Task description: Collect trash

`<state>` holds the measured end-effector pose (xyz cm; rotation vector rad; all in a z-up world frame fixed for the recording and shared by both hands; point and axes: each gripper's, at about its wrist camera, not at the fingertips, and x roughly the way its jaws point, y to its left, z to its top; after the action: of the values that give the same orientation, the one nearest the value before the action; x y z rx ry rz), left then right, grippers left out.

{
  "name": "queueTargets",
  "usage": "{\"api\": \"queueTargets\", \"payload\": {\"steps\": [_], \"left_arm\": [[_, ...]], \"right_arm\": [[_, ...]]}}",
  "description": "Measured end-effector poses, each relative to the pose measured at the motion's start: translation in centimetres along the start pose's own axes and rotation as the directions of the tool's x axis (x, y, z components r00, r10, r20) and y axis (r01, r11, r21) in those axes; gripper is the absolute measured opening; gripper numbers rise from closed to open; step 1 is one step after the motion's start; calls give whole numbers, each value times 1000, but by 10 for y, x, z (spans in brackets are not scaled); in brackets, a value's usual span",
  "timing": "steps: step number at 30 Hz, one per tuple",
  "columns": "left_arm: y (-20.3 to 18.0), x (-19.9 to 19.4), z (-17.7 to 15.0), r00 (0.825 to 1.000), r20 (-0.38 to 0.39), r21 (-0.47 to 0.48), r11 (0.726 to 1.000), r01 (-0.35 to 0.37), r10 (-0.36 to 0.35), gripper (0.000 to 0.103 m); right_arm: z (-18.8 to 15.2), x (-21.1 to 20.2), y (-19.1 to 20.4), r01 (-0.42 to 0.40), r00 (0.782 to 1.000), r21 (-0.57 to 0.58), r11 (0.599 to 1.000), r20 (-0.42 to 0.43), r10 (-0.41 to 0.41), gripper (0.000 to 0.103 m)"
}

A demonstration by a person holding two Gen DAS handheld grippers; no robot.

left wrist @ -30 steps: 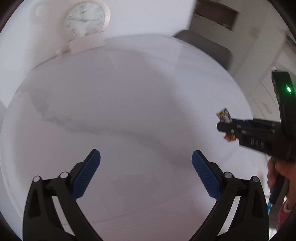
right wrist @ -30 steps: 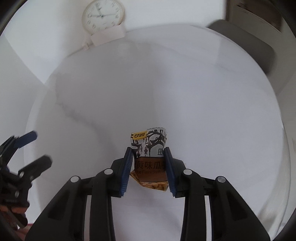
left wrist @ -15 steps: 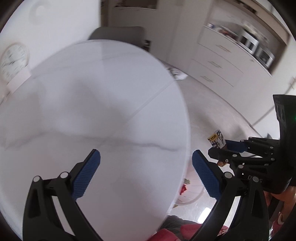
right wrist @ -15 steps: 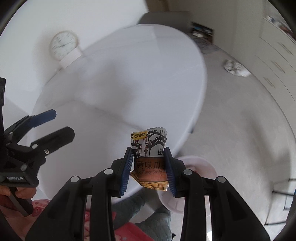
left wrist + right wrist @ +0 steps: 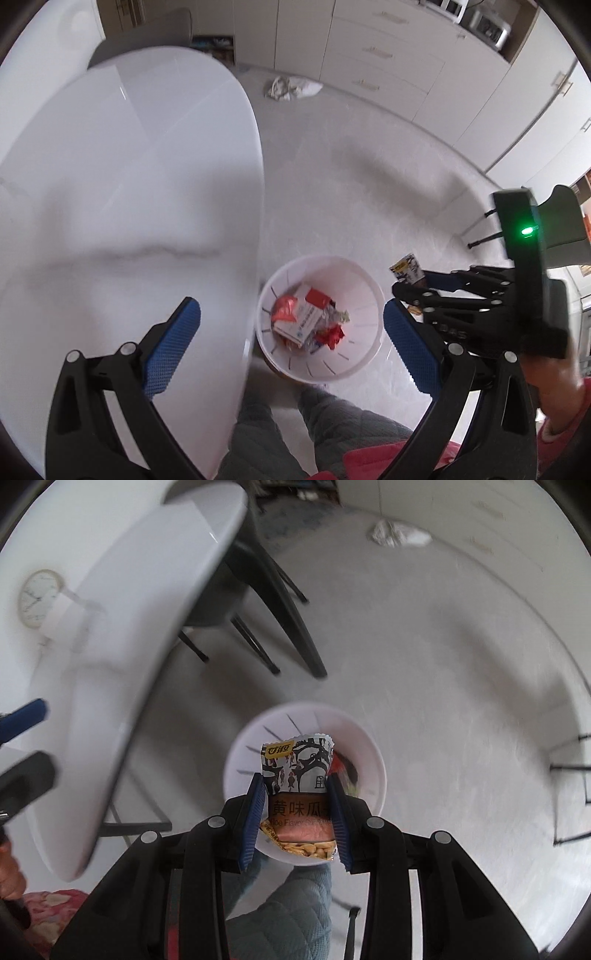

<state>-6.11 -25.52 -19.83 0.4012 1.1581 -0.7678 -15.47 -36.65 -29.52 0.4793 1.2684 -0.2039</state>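
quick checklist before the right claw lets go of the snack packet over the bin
1. Grip: right claw shut on the snack packet: ok.
2. Packet over the white trash bin in the right wrist view: ok.
3. True overhead alignment: in the left wrist view the packet appears past the bin's rim: cannot tell.
4. Room in bin, wrappers only at the bottom: ok.
5. Left claw open, not blocking the drop: ok.
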Motion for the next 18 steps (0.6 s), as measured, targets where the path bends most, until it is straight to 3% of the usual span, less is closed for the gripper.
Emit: {"api": "queueTargets", "payload": {"steps": [4,6,9,14,18], "left_arm": [[-8,7,-8,1000,-22,-5,1000,-18,18,95],[-7,6,-6,999,-22,-15,1000,-25,25,95],[3,1,-2,999,-10,-37,999,-35,34,95],[14,-29,-5,996,61,-74,995,-67,72,95],[38,-82,0,976,173,-138,984,-111,134,95]], "right_arm": [[-9,30,-12,-23,999,27,999,-49,24,49],[-11,35,-11,-22,998,21,1000,-63,24,71],[-7,32,-7,-18,998,3,1000,-54,18,86],[6,13,7,0,999,-3,1000,-39,0,92],[33,-30,45,-3,999,-52,999,32,5,100]]}}
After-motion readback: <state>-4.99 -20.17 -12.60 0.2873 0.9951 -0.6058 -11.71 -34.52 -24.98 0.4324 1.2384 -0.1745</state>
